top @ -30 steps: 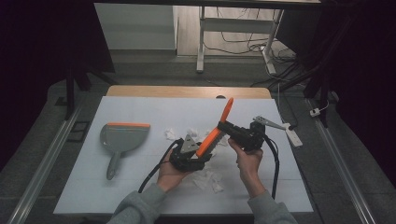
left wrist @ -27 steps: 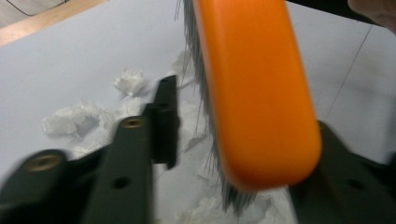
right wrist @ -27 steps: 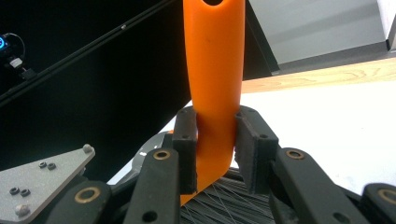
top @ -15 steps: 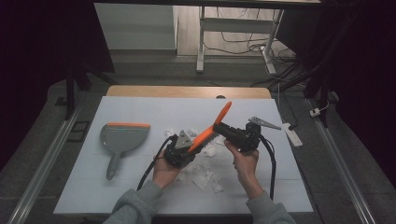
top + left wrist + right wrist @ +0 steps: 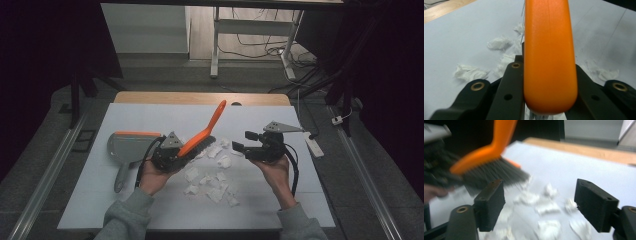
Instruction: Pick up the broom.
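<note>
On the white table [image 5: 150,210], toward its left edge, a grey dustpan [image 5: 131,145] lying flat, orange lip toward the far edge, handle toward the near edge, untouched. Near the table's middle, an orange brush [image 5: 202,135] raised at a slant, dark bristles low over the litter, handle tip aimed at the far right corner. Clamped on the brush's head end: the left gripper [image 5: 182,152], jaws pressed tight against the smooth orange plastic on both sides. Held above the table toward its right edge: the right gripper [image 5: 241,140], jaws just opened and now spread wide, nothing between them, pointed back at the bristles. Between the 2 grippers and down toward the near edge, a scatter of white paper scraps [image 5: 215,177], more than 10, none in the pan.

Likely trouble from here: with only 1 gripper on a rounded, slick brush back, could twist or slide in the jaws on the first hard stroke. Could also fling the light scraps past the dustpan or off the near edge if swept fast. With the pan unheld, may skid toward the left edge once pushed by bristles and paper. Worth steadying with the free right gripper first.
</note>
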Demonstrator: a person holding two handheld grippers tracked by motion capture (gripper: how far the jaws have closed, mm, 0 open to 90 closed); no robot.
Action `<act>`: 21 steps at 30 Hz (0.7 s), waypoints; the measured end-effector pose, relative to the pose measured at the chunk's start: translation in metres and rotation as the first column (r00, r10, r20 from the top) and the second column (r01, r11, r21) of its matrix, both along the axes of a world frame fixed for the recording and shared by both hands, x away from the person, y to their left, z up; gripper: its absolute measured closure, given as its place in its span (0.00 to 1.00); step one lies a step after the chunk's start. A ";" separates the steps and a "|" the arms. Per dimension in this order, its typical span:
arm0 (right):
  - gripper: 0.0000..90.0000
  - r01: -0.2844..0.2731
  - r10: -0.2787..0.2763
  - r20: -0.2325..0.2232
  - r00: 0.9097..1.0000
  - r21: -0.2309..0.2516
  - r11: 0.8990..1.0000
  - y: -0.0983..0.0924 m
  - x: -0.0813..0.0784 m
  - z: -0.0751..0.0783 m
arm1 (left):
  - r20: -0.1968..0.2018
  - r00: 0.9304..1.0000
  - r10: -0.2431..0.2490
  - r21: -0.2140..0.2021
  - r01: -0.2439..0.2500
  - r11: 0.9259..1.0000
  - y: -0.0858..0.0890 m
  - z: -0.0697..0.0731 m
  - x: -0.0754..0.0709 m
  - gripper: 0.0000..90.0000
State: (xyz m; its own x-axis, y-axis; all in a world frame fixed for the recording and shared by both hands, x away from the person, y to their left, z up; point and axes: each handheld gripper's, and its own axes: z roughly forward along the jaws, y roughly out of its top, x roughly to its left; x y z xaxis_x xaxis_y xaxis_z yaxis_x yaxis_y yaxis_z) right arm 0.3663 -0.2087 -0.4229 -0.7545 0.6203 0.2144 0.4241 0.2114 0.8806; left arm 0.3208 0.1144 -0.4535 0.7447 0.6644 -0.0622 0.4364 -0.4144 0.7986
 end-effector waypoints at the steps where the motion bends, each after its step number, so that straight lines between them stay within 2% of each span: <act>1: 0.26 -0.012 0.012 -0.005 1.000 -0.019 1.000 0.000 0.000 -0.001 | -0.004 1.000 -0.002 0.003 0.003 1.000 0.001 0.000 0.000 0.90; 4: 0.23 -0.040 0.039 -0.012 0.999 -0.090 0.995 0.001 -0.003 -0.002 | -0.015 1.000 -0.012 0.015 0.012 1.000 0.004 0.001 0.000 0.90; 5: 0.23 -0.040 0.039 -0.012 0.999 -0.090 0.995 0.001 -0.003 -0.002 | -0.020 1.000 -0.021 0.027 0.021 0.999 0.004 0.001 0.000 0.90; 7: 0.25 -0.048 0.050 0.008 0.999 -0.126 0.991 0.000 -0.006 0.000 | -0.038 0.998 -0.044 0.060 0.046 0.997 0.006 0.000 0.001 0.90; 8: 0.25 -0.048 0.050 0.008 0.999 -0.126 0.991 0.000 -0.006 0.000 | -0.038 0.998 -0.044 0.060 0.046 0.997 0.006 0.000 0.001 0.90; 9: 0.26 -0.049 0.054 0.028 0.998 -0.166 0.985 -0.002 -0.009 0.003 | -0.047 0.998 -0.051 0.067 0.054 0.996 0.007 0.000 0.001 0.90; 10: 0.26 -0.049 0.056 0.036 0.998 -0.179 0.983 -0.003 -0.011 0.004 | -0.056 0.997 -0.057 0.074 0.061 0.995 0.007 -0.001 0.001 0.90; 12: 0.26 -0.050 0.060 0.042 0.997 -0.192 0.980 -0.004 -0.012 0.006 | -0.057 0.997 -0.059 0.095 0.064 0.993 0.006 0.000 -0.001 0.90; 15: 0.26 -0.070 0.094 0.090 0.992 -0.237 0.969 -0.006 -0.022 0.014 | -0.054 0.996 -0.078 0.127 0.084 0.988 0.002 0.002 -0.004 0.90; 17: 0.26 -0.082 0.109 0.104 0.989 -0.238 0.968 -0.007 -0.026 0.019 | -0.055 0.994 -0.091 0.144 0.098 0.985 0.000 0.004 -0.006 0.90; 18: 0.26 -0.089 0.118 0.105 0.988 -0.246 0.965 -0.006 -0.028 0.021 | -0.059 0.993 -0.107 0.154 0.114 0.981 -0.001 0.004 -0.007 0.90; 21: 0.27 -0.122 0.155 0.096 0.983 -0.281 0.952 -0.003 -0.033 0.025 | -0.061 0.991 -0.117 0.163 0.125 0.979 -0.002 0.004 -0.008 0.90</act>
